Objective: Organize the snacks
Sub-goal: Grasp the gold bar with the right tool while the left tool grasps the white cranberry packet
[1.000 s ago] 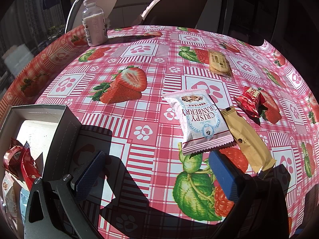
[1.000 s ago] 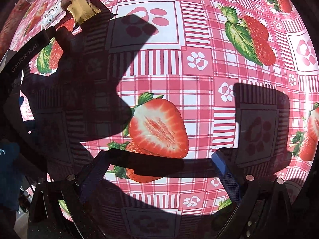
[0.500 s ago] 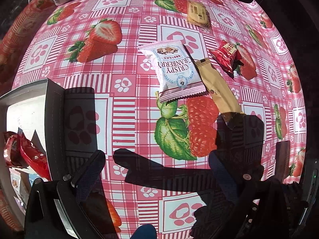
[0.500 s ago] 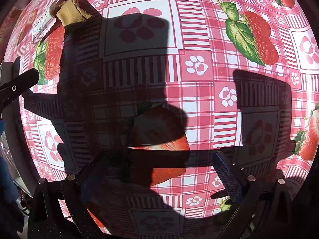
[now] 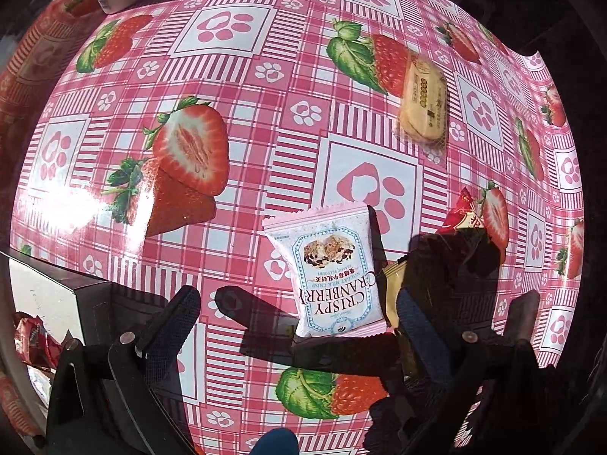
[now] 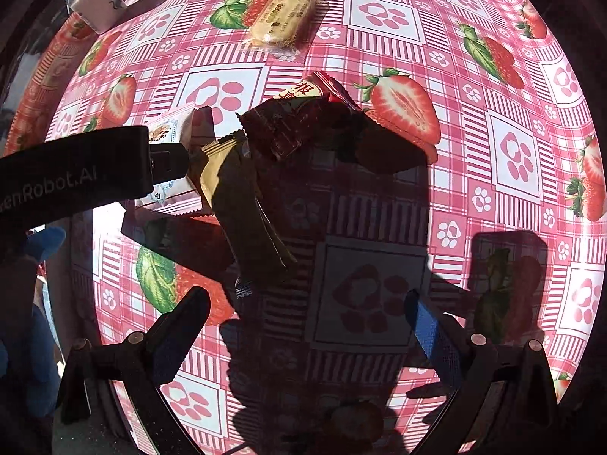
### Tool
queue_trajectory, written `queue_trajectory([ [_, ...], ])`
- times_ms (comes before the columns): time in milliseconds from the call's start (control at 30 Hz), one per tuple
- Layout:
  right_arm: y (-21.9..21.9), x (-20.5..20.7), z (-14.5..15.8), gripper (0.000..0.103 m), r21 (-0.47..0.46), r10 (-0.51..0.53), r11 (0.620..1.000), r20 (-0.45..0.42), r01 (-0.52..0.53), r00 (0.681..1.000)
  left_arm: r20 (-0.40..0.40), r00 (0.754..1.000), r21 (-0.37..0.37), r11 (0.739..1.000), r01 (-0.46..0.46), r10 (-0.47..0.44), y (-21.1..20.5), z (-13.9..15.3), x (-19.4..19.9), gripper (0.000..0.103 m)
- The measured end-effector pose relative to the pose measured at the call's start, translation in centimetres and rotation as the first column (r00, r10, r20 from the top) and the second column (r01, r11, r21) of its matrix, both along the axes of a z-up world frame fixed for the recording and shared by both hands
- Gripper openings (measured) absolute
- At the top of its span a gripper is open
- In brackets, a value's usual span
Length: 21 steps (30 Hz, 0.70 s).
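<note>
Left gripper (image 5: 299, 314) over cranberry packet (image 5: 334, 276), right gripper (image 6: 307, 311) near gold bar (image 6: 242, 212) — both jaws apart

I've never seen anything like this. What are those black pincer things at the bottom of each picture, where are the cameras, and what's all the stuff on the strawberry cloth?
There is no robot here: a person holds one hand tool in each hand, each with two fingers and a wide-angle camera looking along them. One picture comes from the left gripper, the other from the right gripper. Both are open and hold nothing. On the tablecloth lie wrapped snacks: a Crispy Cranberry packet, a gold bar, a red packet and a biscuit pack. At the left view's edge is a box with snacks already inside.
</note>
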State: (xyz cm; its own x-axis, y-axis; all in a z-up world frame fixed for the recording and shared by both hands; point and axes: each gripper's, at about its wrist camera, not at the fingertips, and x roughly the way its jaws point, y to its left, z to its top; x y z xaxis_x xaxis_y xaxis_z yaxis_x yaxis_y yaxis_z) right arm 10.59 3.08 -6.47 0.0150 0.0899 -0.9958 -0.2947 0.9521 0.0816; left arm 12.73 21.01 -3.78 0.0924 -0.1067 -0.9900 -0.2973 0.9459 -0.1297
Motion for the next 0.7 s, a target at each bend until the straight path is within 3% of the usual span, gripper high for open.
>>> queue_trajectory([
  [133,2.0,0.8,-0.8,0.103,0.010,0.037,0.999,0.007,-0.037,0.999,-0.036,0.999,0.072,0.997,0.019,-0.016,-0.6,-1.3,0.9,0.103],
  [200,2.6,1.2,-1.3,0.088,0.019,0.053,0.998,0.008,-0.053,0.999,-0.063,0.997,0.108,0.993,0.049,-0.042,-1.2,-1.8,1.3,0.103],
  [233,3.1,1.0,-1.5,0.074,0.021,0.057,0.998,-0.003,-0.057,0.998,-0.073,0.996,0.126,0.990,0.069,-0.060,-1.7,-1.9,1.5,0.103],
  [300,4.0,1.2,-1.5,0.072,0.012,0.064,0.998,0.004,-0.064,0.998,-0.090,0.995,0.112,0.992,0.059,-0.049,-1.8,-2.1,1.8,0.103],
  [367,5.1,1.0,-1.0,0.048,-0.003,0.076,0.997,0.020,-0.076,0.997,-0.127,0.989,0.104,0.991,0.084,-0.071,-2.1,-2.3,2.3,0.103],
  [400,5.3,1.0,-0.9,0.042,-0.008,0.083,0.997,0.024,-0.083,0.996,-0.144,0.986,0.096,0.991,0.094,-0.080,-2.1,-2.5,2.6,0.103],
  [500,5.1,1.1,-0.1,0.037,0.032,0.070,0.997,0.006,-0.070,0.998,-0.121,0.987,0.100,0.988,0.117,-0.104,-2.5,-2.2,2.6,0.100],
  [600,4.7,0.0,0.9,0.037,0.060,0.052,0.997,-0.003,-0.052,0.999,-0.074,0.982,0.113,0.976,0.184,-0.176,-3.9,-1.1,1.5,0.081],
  [667,4.0,-0.9,1.2,0.037,0.063,0.050,0.997,-0.008,-0.049,0.999,-0.050,0.972,0.131,0.963,0.234,-0.229,-4.9,-0.4,0.1,0.053],
  [700,3.7,-1.4,1.3,0.037,0.058,0.049,0.997,-0.011,-0.048,0.999,-0.050,0.967,0.130,0.959,0.254,-0.249,-5.3,-0.4,-0.5,0.052],
])
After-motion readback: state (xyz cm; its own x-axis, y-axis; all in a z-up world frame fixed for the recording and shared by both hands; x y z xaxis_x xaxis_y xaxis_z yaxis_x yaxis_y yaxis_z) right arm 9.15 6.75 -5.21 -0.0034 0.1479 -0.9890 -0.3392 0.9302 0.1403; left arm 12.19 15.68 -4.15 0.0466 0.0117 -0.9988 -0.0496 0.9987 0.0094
